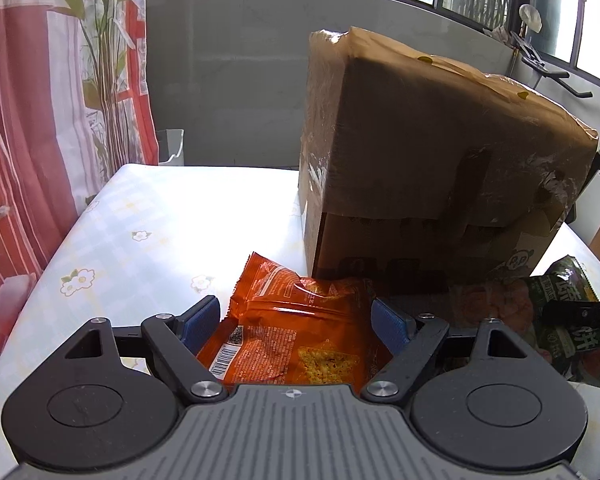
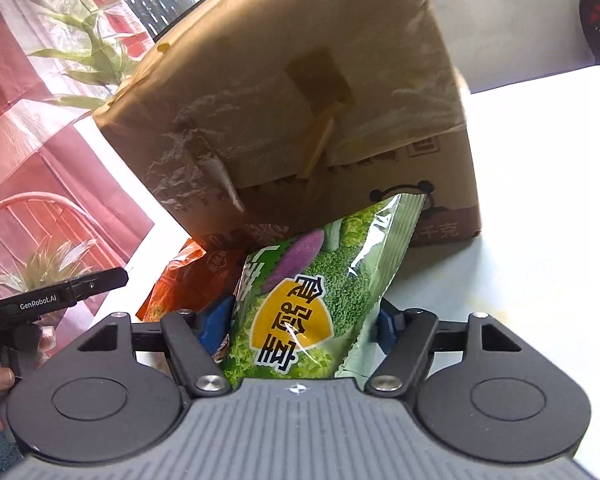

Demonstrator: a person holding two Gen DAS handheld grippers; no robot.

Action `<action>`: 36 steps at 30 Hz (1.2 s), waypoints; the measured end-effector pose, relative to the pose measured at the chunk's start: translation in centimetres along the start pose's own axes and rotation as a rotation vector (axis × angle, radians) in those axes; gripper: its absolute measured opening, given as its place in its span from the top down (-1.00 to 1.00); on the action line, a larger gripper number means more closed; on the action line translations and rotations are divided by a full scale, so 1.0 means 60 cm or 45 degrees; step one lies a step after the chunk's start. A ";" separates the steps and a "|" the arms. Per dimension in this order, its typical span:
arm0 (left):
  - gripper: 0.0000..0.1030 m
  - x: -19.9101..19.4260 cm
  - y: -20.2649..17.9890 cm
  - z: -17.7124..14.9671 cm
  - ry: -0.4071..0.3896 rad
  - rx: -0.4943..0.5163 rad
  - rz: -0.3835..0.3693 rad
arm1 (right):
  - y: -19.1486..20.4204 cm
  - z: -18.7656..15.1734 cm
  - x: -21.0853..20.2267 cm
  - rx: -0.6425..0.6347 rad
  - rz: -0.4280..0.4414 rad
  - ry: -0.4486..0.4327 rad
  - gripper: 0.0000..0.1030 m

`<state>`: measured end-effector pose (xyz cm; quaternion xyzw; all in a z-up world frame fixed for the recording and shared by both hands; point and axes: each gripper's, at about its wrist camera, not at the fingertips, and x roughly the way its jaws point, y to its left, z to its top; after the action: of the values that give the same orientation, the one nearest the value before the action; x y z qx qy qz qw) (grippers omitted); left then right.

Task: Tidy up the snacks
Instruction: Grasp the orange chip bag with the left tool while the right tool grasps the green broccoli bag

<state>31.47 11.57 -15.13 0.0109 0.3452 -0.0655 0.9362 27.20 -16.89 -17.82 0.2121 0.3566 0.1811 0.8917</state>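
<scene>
An orange snack bag (image 1: 296, 332) lies on the table between the fingers of my left gripper (image 1: 298, 322), whose jaws are wide and not pressing it. My right gripper (image 2: 304, 320) is closed on a green snack bag (image 2: 312, 300) with a yellow label, tilted up toward the cardboard box (image 2: 300, 120). The green bag also shows at the right of the left wrist view (image 1: 568, 320). The orange bag shows in the right wrist view (image 2: 188, 280), left of the green bag. The tall taped box (image 1: 440, 160) stands just behind both bags.
The table (image 1: 140, 220) has a pale floral cloth. A red and white curtain (image 1: 40, 120) hangs at the left. A grey wall and windows are behind. The left gripper's body (image 2: 60, 292) shows at the left of the right wrist view.
</scene>
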 end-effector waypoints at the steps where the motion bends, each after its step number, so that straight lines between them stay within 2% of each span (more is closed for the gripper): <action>1: -0.65 0.005 0.000 -0.001 0.007 0.017 0.004 | -0.004 0.000 -0.008 0.008 -0.020 -0.020 -0.38; 7: -0.65 0.042 0.009 0.006 0.010 0.077 0.055 | -0.034 0.001 -0.047 0.047 -0.128 -0.112 -0.38; 11: -0.66 0.070 0.020 0.015 0.031 0.094 0.077 | -0.046 0.002 -0.050 0.065 -0.159 -0.116 -0.38; 14: -0.72 0.090 0.035 0.018 0.070 0.052 0.043 | -0.053 -0.002 -0.051 0.078 -0.173 -0.100 -0.38; 16: -0.85 0.102 0.045 0.014 0.100 0.017 0.011 | -0.057 -0.004 -0.053 0.087 -0.167 -0.104 -0.38; 24: -0.88 0.115 0.061 -0.015 0.135 -0.098 -0.117 | -0.055 0.001 -0.047 0.067 -0.156 -0.103 -0.38; 34: -0.88 0.097 0.019 -0.022 0.147 -0.104 -0.294 | -0.063 -0.004 -0.054 0.068 -0.150 -0.106 -0.38; 36: -0.89 0.100 0.008 -0.027 0.169 -0.062 -0.299 | -0.062 -0.004 -0.056 0.068 -0.151 -0.107 -0.38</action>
<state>34.99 11.44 -20.28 -0.0479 0.4069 -0.1653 0.8971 25.38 -21.57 -17.99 0.2218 0.3355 0.1094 0.9090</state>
